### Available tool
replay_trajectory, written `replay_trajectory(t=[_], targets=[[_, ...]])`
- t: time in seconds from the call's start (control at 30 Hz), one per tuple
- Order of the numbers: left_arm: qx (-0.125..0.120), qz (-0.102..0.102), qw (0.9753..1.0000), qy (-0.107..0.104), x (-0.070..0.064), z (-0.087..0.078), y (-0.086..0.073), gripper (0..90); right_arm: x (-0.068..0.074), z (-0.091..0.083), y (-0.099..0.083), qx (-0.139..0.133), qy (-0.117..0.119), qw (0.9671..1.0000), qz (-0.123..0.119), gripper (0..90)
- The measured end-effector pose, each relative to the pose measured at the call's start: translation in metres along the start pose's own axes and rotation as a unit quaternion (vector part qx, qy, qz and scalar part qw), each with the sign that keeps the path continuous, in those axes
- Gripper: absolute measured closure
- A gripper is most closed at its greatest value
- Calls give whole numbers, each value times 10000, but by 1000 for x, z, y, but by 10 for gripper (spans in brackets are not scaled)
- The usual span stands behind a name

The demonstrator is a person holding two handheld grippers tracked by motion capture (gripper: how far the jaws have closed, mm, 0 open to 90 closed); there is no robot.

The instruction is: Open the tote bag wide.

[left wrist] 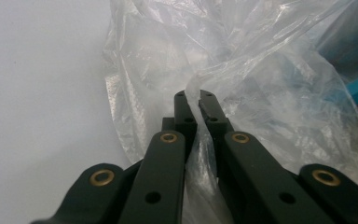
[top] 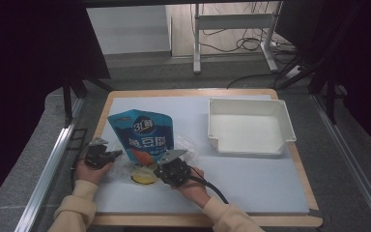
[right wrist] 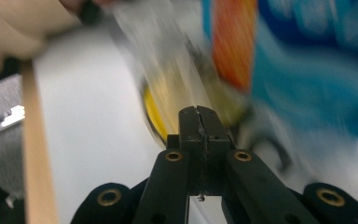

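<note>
So from the high view, the person is working near the front edge of the table (top: 251, 188), with the left gripper (top: 107, 155) and the right gripper (top: 170, 166) sitting on either side of a crumpled clear plastic bag (top: 125, 166) that's lying just in front of a blue snack pouch (top: 142, 135). There's something round and yellow (top: 144, 177) under the plastic between the two grippers, but I can't tell what it is. A white tray (top: 275, 113) is sitting well apart at the far right. That view is too far off to say what the jaws are doing, though. The left gripper view is where it gets clear: the left gripper (left wrist: 194, 95) is pinching a fold of the clear plastic bag (left wrist: 242, 79), jaws nearly together with the film running up between them. The right gripper view is blurry, but the right gripper (right wrist: 199, 111) is showing its jaws pressed together, with a thin sliver of something in the seam, probably the plastic, though I can't say for sure. The yellow thing (right wrist: 154, 112) and the pouch (right wrist: 307, 60) are sitting just beyond its tips.
</note>
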State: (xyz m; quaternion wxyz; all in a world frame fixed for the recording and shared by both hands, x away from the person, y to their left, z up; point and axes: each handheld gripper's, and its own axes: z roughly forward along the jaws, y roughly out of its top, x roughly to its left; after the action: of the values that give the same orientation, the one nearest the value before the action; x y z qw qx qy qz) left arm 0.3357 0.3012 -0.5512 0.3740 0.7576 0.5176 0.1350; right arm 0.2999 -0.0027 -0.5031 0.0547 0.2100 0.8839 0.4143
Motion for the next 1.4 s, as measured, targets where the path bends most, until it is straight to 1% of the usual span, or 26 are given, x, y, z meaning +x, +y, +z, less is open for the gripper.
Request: replay_trajectory(t=[0.03, 0.1, 0.13, 0.17, 0.23, 0.27, 0.3, 0.4, 0.43, 0.53, 0.6, 0.77, 0.83, 0.87, 0.9, 0.93, 0.97, 1.0, 1.03, 1.1, 1.17, 1.23, 1.3, 1.33, 1.37, 1.4], targets=[[1, 1, 10000, 3, 0, 0, 0, 893, 4, 1, 7, -89, 8, 10000, -25, 889], [3, 0, 10000, 16, 0, 0, 0, 893, 8, 7, 16, -197, 20, 9998, -19, 889], [1, 0, 10000, 16, 0, 0, 0, 892, 11, 18, 24, -252, 2, 9997, 14, 888], [0, 4, 10000, 5, 0, 0, 0, 892, 11, 18, 24, -252, 2, 9997, 14, 888], [-1, 2, 10000, -3, 0, 0, 0, 893, 11, 31, 28, -214, -86, 9997, 25, 888], [-3, 2, 10000, -5, 0, 0, 0, 893, 11, 38, 30, -179, -177, 9997, 27, 888], [-3, 5, 10000, -7, 0, 0, 0, 893, 9, 47, 30, -137, -207, 9997, 83, 888], [-7, 9, 10000, -16, 1, 0, 0, 893, 9, 63, 28, 3, -229, 9996, 152, 888], [-6, 11, 10000, -16, 1, 0, 0, 893, 9, 70, 26, 77, -181, 9996, 179, 888], [-7, 14, 10000, -11, 1, 0, 0, 893, 14, 79, 22, 198, -13, 9996, 219, 888], [-8, 13, 10000, -9, 1, 0, 0, 893, 21, 83, 17, 327, 123, 9993, 129, 889], [-5, 17, 10000, -3, 0, 0, 0, 893, 24, 82, 14, 363, 205, 9990, 127, 889], [-5, 17, 10000, 1, 0, 0, 0, 893, 24, 80, 14, 326, 219, 9992, 118, 888], [-13, 14, 10000, 1, 0, 0, 0, 893, 24, 71, 14, 233, 257, 9993, 132, 889], [-13, 14, 10000, 1, 0, 0, 0, 892, 24, 71, 14, 233, 257, 9993, 132, 889], [-15, 13, 10000, -1, 0, 0, 0, 893, 24, 55, 14, 85, 266, 9996, 39, 888], [-16, 10, 10000, -6, 0, 0, 0, 893, 24, 55, 14, 85, 266, 9996, 39, 888], [-17, 5, 10000, -6, 0, 0, 0, 892, 23, 33, 12, -19, 253, 9997, -48, 888], [-17, 5, 10000, -6, 0, 0, 0, 892, 23, 33, 12, -19, 253, 9997, -48, 888], [-18, 7, 10000, 4, 0, 0, 0, 892, 20, 9, 9, -106, 189, 9997, -92, 889], [-9, 8, 10000, 20, 0, 0, 0, 892, 14, -15, 3, -174, 69, 9998, -83, 888], [-5, 11, 10000, 26, -1, 0, 0, 892, 4, -37, -5, -247, -117, 9996, 2, 889], [-4, 6, 10000, 31, -1, 0, 0, 891, -11, -52, -13, -295, -320, 9990, 124, 888], [-3, 4, 10000, 39, -1, 1, 0, 891, -29, -59, -21, -255, -511, 9979, 293, 889], [-3, 4, 10000, 39, -1, 1, 0, 891, -29, -59, -21, -255, -511, 9979, 293, 889], [-8, -3, 10000, 40, -1, 1, 0, 891, -38, -59, -25, -192, -565, 9974, 395, 889]])
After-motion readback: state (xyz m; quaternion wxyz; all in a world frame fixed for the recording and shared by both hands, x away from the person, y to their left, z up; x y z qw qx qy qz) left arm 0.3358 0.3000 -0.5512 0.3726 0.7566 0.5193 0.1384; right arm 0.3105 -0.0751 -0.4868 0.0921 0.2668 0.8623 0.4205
